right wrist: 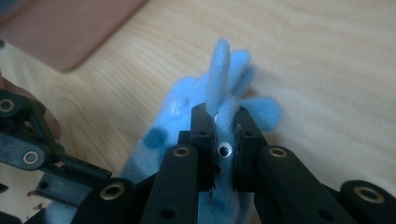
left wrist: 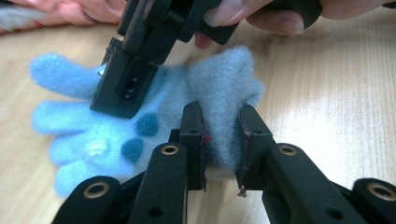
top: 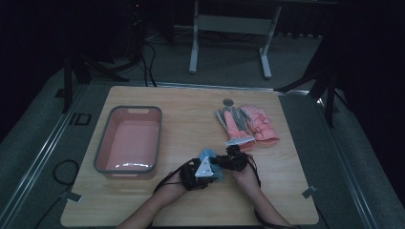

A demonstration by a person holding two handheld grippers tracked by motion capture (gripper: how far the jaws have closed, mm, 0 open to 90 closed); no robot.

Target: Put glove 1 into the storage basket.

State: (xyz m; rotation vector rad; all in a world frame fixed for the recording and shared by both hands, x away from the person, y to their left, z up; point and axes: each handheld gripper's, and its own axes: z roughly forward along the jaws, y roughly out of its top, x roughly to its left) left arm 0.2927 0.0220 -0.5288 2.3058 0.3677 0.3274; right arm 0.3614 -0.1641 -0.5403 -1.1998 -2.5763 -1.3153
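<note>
My left gripper [left wrist: 222, 140] pinches the fuzzy blue fleece glove [left wrist: 140, 126] at its cuff, my right gripper [right wrist: 224, 140] its finger; pulling apart could slip thin fleece.

The blue glove [top: 208, 156] lies mostly hidden beneath both hands and their hand-held grippers.

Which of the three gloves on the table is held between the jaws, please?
The fuzzy blue glove near the front edge; both grippers pinch it. The grey-and-salmon glove and pink glove lie untouched farther back.
</note>
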